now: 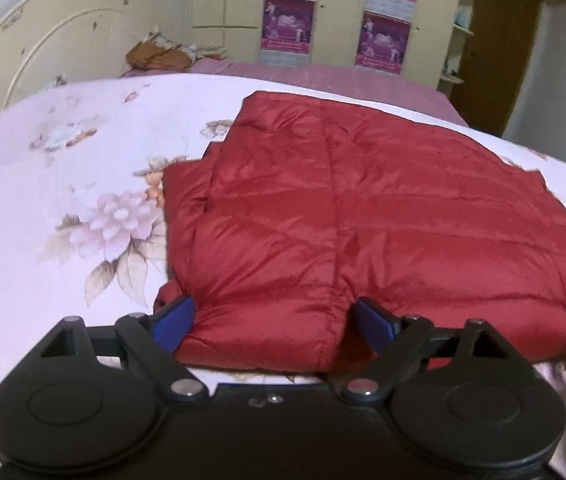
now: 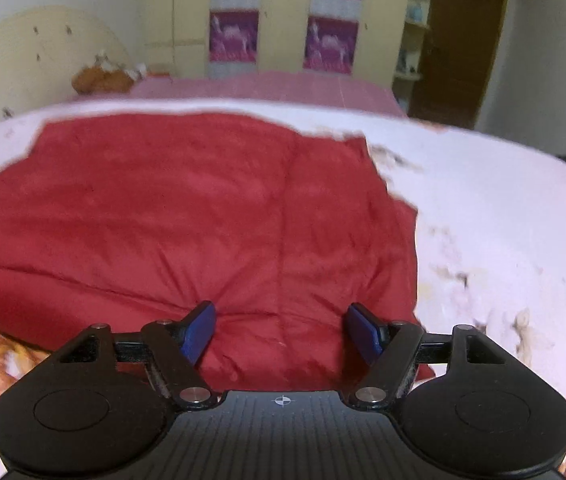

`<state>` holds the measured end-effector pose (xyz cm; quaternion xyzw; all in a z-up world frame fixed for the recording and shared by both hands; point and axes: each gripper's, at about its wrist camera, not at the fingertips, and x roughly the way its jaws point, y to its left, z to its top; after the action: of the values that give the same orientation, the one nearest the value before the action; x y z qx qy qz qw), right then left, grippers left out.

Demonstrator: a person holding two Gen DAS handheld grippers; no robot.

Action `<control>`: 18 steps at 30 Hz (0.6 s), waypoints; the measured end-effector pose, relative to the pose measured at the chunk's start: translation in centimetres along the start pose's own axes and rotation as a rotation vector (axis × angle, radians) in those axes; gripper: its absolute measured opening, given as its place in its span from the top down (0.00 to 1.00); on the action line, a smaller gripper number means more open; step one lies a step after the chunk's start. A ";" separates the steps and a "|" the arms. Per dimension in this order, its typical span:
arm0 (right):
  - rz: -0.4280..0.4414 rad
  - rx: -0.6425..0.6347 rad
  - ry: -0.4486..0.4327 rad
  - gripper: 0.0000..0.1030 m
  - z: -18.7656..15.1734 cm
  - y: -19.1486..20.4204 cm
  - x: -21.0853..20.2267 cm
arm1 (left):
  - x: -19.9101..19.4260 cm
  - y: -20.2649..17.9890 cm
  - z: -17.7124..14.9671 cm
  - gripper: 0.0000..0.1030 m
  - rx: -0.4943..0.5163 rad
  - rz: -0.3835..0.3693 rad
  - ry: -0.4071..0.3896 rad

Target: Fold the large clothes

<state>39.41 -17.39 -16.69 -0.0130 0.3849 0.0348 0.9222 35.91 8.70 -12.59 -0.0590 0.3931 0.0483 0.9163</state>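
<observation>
Left wrist view is showing both the left gripper [image 1: 273, 322] and right gripper [image 2: 279, 328] spreading wide around the red jacket [image 1: 363, 208] hem at lower frame, pinching nothing; slippery padding is risking unfolding.

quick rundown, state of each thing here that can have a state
red jacket: folded, lying flat on the bed
floral bedsheet: spread out under the jacket
left gripper: open, jacket's near edge between its pads
right gripper: open, over the jacket's near edge
brown door: closed

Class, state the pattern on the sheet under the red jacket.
The sheet is pale lilac with a floral print, clearest in the left wrist view.
</observation>
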 end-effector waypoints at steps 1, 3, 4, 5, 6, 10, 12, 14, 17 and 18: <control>0.003 0.006 0.011 0.31 0.1 -0.1 0.3 | 0.3 0.1 0.0 0.16 -0.005 0.004 0.002; 0.004 0.029 0.019 0.31 0.4 -0.4 -0.2 | -0.1 0.3 0.3 0.16 -0.034 0.003 0.011; 0.011 0.044 0.011 0.31 0.5 -0.6 -0.9 | -0.6 0.5 0.3 0.16 -0.057 -0.005 0.014; 0.020 0.060 0.005 0.31 0.4 -1.0 -1.6 | -1.2 0.9 0.1 0.15 -0.079 -0.022 0.016; 0.028 0.075 0.009 0.31 0.3 -1.3 -2.1 | -1.6 1.2 0.1 0.12 -0.104 -0.037 0.025; 0.063 0.157 0.051 0.31 -0.6 -2.6 -3.6 | -2.1 3.0 -0.6 0.07 -0.257 -0.093 0.119; 0.093 0.204 0.084 0.31 -1.3 -2.9 -4.0 | -1.8 3.8 -1.6 0.07 -0.343 -0.133 0.175; 0.139 0.268 0.126 0.31 -1.8 -3.6 -3.6 | -1.3 4.3 -2.2 0.06 -0.387 -0.164 0.171; 0.212 0.384 0.126 0.31 -2.1 -4.7 -2.5 | -0.5 5.0 -2.2 0.06 -0.448 -0.223 0.119; 0.229 0.420 0.111 0.31 -2.0 -5.2 -2.2 | -0.1 5.3 -2.1 0.07 -0.483 -0.237 0.104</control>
<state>36.86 -22.77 -16.54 0.2210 0.4328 0.0574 0.8721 33.61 13.65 -14.36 -0.3237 0.4071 0.0301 0.8536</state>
